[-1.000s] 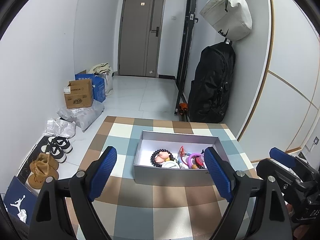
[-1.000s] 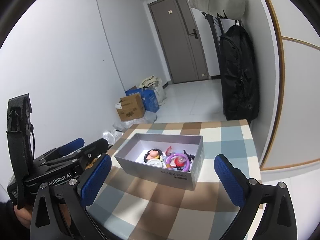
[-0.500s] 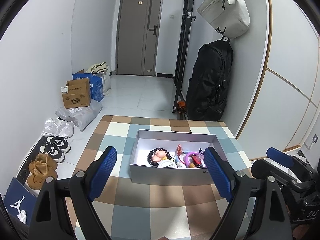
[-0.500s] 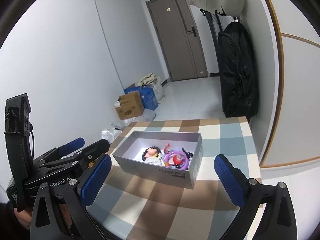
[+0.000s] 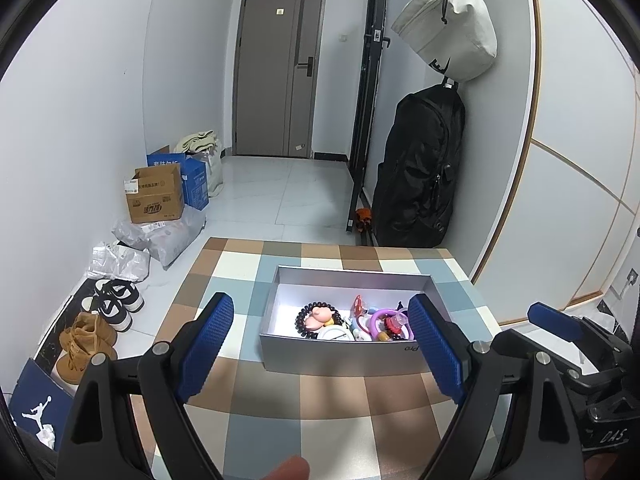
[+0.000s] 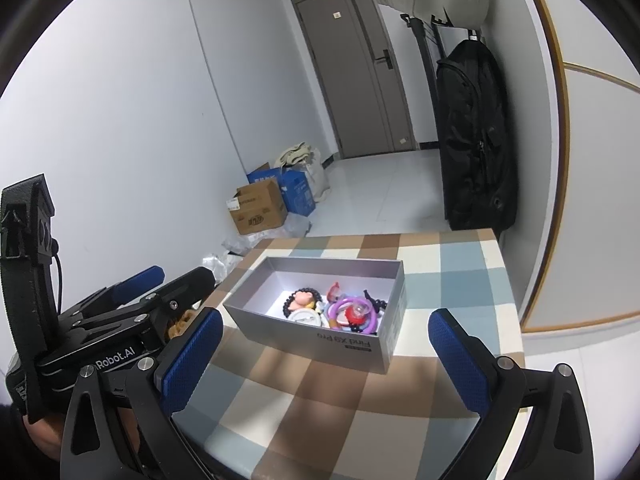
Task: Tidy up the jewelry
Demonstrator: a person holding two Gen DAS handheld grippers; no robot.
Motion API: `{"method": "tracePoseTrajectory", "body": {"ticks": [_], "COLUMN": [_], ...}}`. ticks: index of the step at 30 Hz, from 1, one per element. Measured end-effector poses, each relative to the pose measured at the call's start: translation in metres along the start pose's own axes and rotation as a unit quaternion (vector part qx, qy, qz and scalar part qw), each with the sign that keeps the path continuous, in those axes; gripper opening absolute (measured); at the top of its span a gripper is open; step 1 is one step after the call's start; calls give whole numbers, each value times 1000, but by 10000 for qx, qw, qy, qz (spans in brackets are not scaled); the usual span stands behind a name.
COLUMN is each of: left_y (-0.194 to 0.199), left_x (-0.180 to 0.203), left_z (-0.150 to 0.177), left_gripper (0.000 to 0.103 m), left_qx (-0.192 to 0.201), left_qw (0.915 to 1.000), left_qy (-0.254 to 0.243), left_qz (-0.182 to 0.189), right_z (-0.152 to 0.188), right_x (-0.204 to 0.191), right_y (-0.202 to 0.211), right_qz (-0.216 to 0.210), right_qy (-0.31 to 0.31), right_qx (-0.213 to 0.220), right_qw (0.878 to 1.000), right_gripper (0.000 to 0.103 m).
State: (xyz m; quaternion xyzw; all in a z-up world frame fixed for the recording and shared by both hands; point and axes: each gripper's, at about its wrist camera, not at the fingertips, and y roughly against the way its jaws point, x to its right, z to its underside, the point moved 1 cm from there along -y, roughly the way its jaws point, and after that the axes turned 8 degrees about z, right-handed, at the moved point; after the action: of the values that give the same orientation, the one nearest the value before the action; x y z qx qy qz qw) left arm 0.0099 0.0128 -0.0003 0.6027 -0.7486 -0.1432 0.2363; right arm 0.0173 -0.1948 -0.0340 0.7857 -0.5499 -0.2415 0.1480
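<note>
The left hand-held gripper [image 5: 320, 346] stands wide apart, its two blue pads holding nothing and touching nothing; it hangs above the counter [image 5: 256, 408] on the near side of the grey box [image 5: 344, 356], with the box seen between the pads but well beyond them. The right hand-held gripper [image 6: 324, 354] is also released, jaws spread and empty, and it hangs on the near side of the same box, just beside the left one. The jewelry [image 5: 352, 322] lies all together in the right half of the open box: a dark bead bracelet [image 5: 316, 318] around something pink, a white round piece, a purple ring [image 5: 386, 320] and some small red parts (I cannot tell each piece apart, they overlap). The left half of the box is bare. From here I judge the main risk to be the tangle: if a pad closes on the purple ring or on the beads, a neighbour piece may come up with it and then fall on the checked cloth or over the counter edge to the floor. The box is light cardboard, so a pad that pushes its wall could slide it toward the far edge. The two hand-held grippers are close, and reaching in together could make them knock each other. Small smooth pieces may also slip from the wide pads.
</note>
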Motion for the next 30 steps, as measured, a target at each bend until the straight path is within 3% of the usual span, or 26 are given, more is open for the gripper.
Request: {"method": "tracePoseTrajectory", "body": {"ticks": [23, 30], "left_y": [-2, -2], "left_x": [-5, -6], "left_z": [-1, -1], "left_gripper": [86, 86], "left_qx": [-83, -90], "left_qw": [9996, 9997], "left_qy": [213, 209], "left_qz": [134, 133], "right_z": [2, -1], "right_x": [0, 8], "right_y": [-2, 1], "right_qz": [32, 34], "right_qy": [-25, -290], "right_qx": [-73, -34], "right_qw": [10000, 9996], "right_gripper": [103, 103]}}
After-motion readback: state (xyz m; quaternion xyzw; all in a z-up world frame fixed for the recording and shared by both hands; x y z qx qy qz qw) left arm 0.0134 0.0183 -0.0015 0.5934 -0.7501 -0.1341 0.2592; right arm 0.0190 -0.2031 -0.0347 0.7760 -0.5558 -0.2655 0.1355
